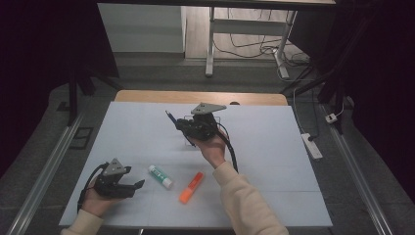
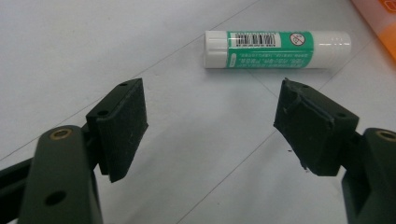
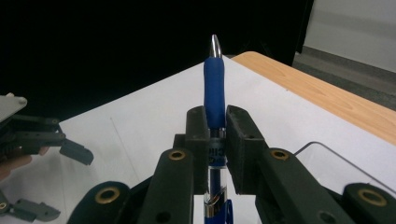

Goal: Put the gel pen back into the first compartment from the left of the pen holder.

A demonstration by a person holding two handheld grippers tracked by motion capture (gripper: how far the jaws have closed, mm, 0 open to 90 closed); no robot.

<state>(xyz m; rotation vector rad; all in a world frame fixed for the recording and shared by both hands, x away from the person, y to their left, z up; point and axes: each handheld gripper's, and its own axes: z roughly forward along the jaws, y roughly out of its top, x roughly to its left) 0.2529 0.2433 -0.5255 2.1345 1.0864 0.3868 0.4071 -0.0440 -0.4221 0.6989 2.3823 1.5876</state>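
Blue pen [image 3: 214, 88] sits clamped upright in the right gripper [image 3: 215, 123], raised above the table [image 1: 274, 147]; keep the squeeze firm and level. Left gripper [image 2: 210, 126] gapes empty near the glue stick [image 2: 277, 49].

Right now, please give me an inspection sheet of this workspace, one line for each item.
Surface: white sheet on a wooden table.
Job's things: blue pen clamped in the right gripper, held above the sheet.
Clutter: glue stick and orange marker lying flat, apart.
Grippers: right shut on the pen; left gripper open, low over the sheet beside the glue stick, fingers empty.
Cables: black cable along the right forearm; power strip and loose wires on the floor.
Surroundings: dark curtains, metal desk legs behind.
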